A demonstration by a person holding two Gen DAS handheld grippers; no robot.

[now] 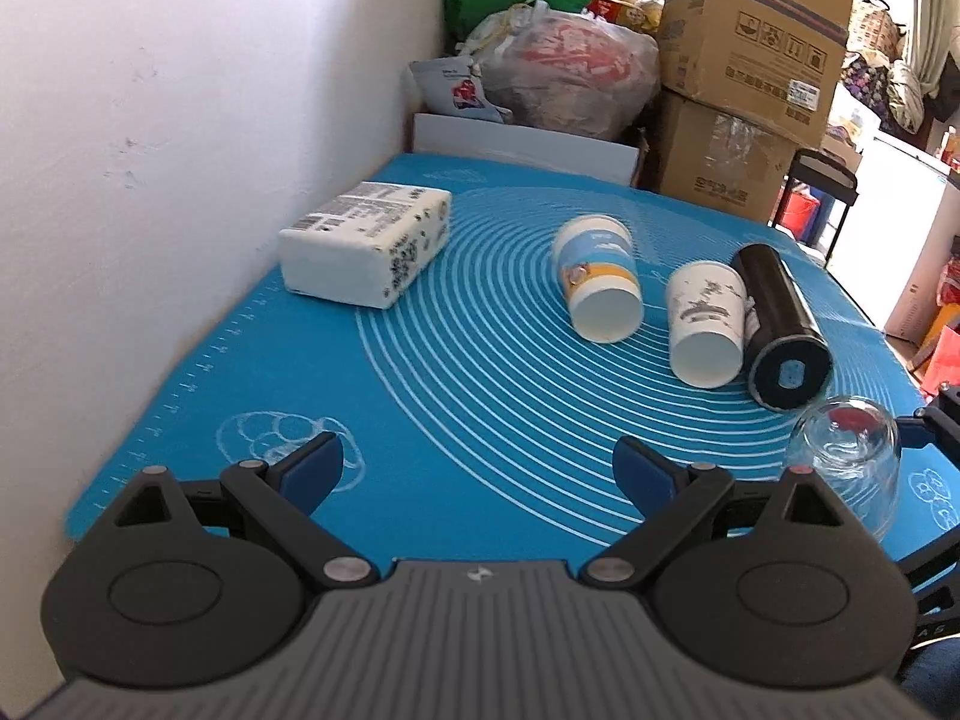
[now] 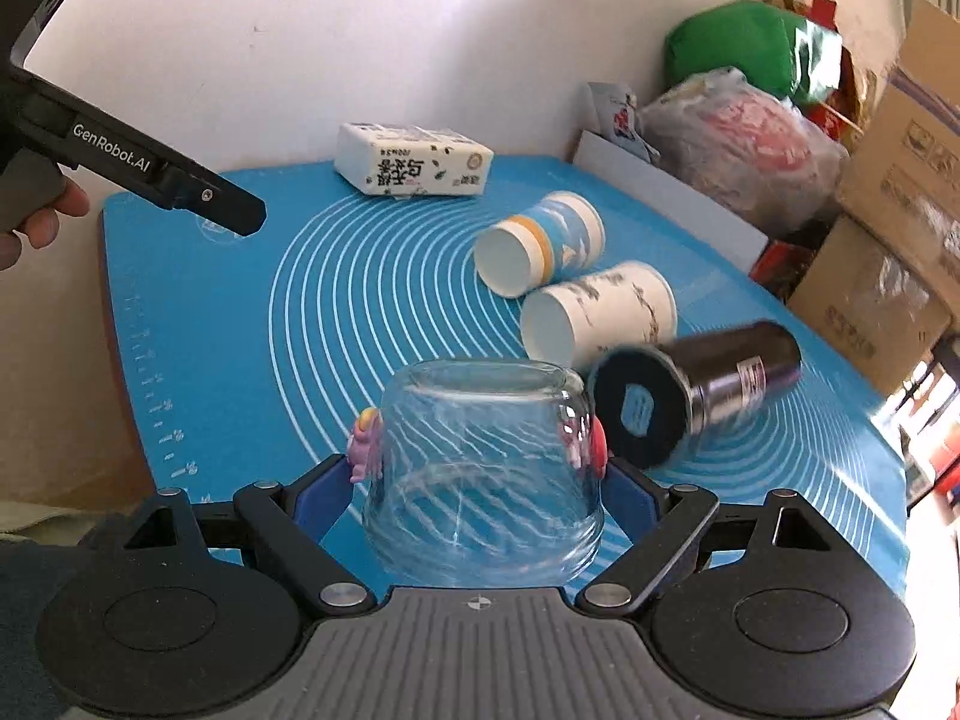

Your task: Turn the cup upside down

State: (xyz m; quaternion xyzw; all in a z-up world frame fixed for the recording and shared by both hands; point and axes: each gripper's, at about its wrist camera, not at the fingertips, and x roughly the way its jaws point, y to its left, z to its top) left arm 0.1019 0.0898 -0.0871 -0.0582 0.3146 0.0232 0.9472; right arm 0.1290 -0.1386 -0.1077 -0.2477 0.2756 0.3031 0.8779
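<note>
The right tongs (image 2: 480, 480) grip a clear glass cup (image 2: 483, 468) between their blue pads, base up and mouth down, low over the near edge of the blue mat (image 2: 210, 330) on the bench. The left tongs (image 1: 480, 468) hang spread wide with nothing between them. Just beyond the glass a black flask (image 2: 702, 390) lies on its side, then a white paper cup (image 2: 600, 312) and a blue-and-orange paper cup (image 2: 540, 246), both tipped over. A tissue pack (image 2: 414, 159) lies by the wall.

Blue mat (image 1: 480, 480), tissue pack (image 1: 366, 243), paper cups (image 1: 597, 285), flask (image 1: 780, 327)
</note>
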